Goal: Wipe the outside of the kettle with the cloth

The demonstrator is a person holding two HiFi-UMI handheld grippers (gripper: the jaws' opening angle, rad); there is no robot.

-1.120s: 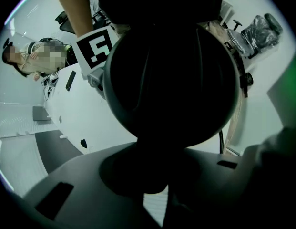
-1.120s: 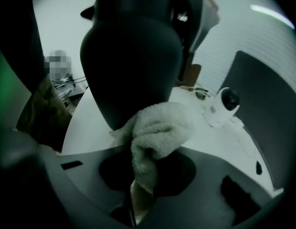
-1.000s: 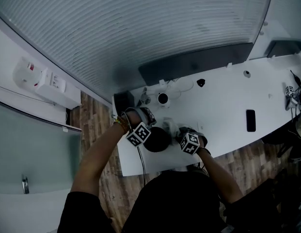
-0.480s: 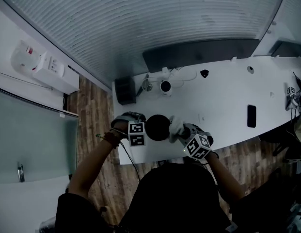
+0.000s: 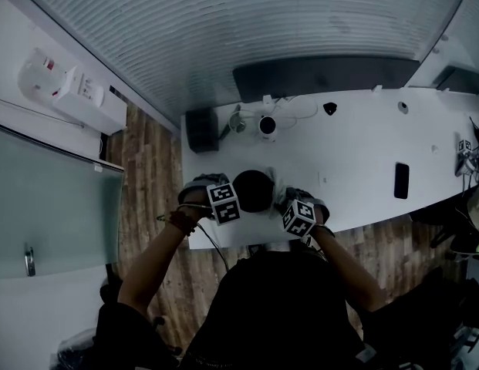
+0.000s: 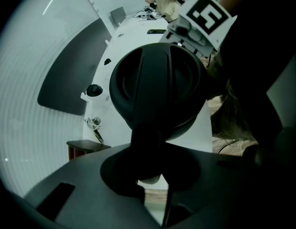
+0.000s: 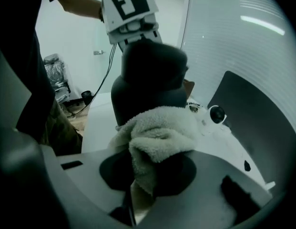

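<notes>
White curved worktop [image 5: 362,156] holds the work near its front edge. Left gripper [image 6: 150,175] fingers clamp the handle [image 6: 147,125] of the black round kettle [image 5: 253,190]; right gripper [image 7: 136,194] fingers pinch the pale fluffy cloth [image 7: 159,132] against its wall. Risk: hard wiping pressure may twist the handle loose or drive the kettle off the edge.

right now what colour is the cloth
Pale off-white cloth, fluffy; it shows best in the right gripper view.

The cloth [image 7: 159,132] is hiding the right gripper [image 7: 138,178] fingertips and covering the kettle [image 7: 148,78] wall just beyond them.
</notes>
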